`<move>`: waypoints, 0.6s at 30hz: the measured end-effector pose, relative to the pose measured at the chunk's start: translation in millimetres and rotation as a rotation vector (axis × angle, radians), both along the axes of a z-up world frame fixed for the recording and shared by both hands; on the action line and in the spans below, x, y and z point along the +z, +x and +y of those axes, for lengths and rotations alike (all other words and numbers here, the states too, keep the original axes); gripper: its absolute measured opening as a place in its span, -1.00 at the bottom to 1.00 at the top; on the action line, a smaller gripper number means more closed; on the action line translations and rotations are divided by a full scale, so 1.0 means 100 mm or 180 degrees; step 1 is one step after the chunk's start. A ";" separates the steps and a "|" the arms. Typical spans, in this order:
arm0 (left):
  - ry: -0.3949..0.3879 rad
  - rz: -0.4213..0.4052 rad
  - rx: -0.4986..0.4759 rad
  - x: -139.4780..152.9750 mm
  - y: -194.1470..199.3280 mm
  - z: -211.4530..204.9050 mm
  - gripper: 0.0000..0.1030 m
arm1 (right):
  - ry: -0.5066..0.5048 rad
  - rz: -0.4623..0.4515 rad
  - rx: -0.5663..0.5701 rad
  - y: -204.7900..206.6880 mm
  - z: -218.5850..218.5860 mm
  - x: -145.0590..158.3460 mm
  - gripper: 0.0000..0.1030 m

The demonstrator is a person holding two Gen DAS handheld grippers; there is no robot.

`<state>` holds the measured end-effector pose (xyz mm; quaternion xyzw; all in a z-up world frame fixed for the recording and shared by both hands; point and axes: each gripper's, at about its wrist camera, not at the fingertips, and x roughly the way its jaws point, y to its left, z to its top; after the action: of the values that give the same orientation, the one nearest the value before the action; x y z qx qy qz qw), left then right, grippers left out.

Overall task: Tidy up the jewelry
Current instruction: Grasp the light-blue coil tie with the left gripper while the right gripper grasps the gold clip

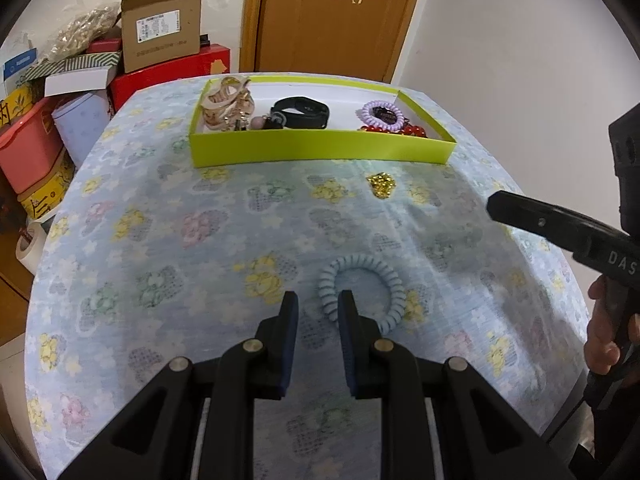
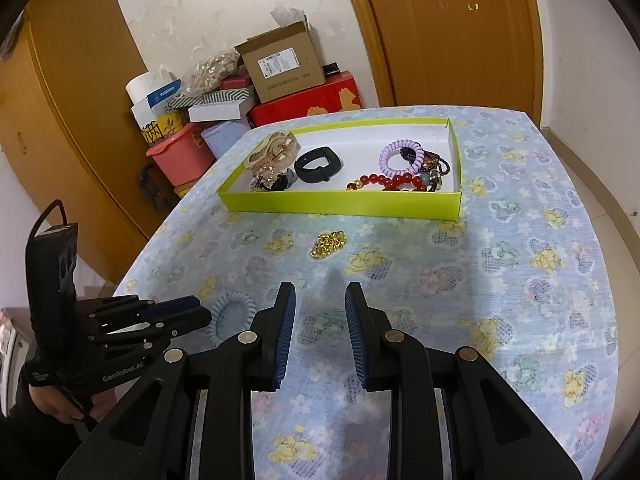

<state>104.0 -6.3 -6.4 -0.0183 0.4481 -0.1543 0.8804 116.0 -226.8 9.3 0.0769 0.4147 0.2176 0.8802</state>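
A light blue spiral hair tie [image 1: 370, 280] lies on the floral tablecloth, just ahead and right of my open, empty left gripper [image 1: 318, 300]; it also shows in the right wrist view [image 2: 232, 314]. A small gold bead bracelet [image 1: 381, 184] [image 2: 329, 245] lies in front of the lime-green tray [image 1: 320, 150] [image 2: 340, 203]. The tray holds a purple spiral tie [image 2: 401, 157], red beads [image 2: 386, 182], a black band [image 2: 318, 165] and beige pieces [image 2: 274, 150]. My right gripper [image 2: 320, 292] is open and empty above the cloth, short of the gold bracelet.
Boxes, a pink bin [image 2: 180, 156] and a cardboard carton [image 2: 282, 64] are stacked off the table's far left corner. A wooden door [image 2: 452, 32] stands behind. The table edge runs along the left and right sides.
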 end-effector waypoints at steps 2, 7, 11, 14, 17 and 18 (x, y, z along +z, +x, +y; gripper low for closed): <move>-0.0003 0.0016 -0.0004 0.00 0.01 -0.02 -0.58 | -0.0006 0.0013 0.0004 0.01 0.01 -0.02 -0.48; 0.0019 0.0068 -0.0043 -0.02 0.07 -0.08 -0.55 | -0.0009 0.0032 0.0012 0.04 0.02 -0.05 -0.48; 0.0092 0.0021 -0.0053 -0.03 0.11 -0.15 -0.54 | -0.0022 0.0057 0.0012 0.08 0.04 -0.08 -0.48; 0.0171 -0.0047 -0.0065 -0.04 0.13 -0.18 -0.67 | -0.0055 0.0063 0.0017 0.11 0.07 -0.10 -0.48; 0.0252 -0.0109 -0.0022 -0.05 0.15 -0.17 -0.80 | -0.0110 0.0060 0.0036 0.16 0.11 -0.13 -0.48; 0.0196 -0.0095 -0.0012 -0.05 0.15 -0.14 -0.81 | -0.0137 0.0058 0.0043 0.18 0.13 -0.14 -0.48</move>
<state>119.2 -20.4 -11.3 0.0119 0.4395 -0.1423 0.8868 134.0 -214.1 -4.5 0.0571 0.4279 0.2139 0.8763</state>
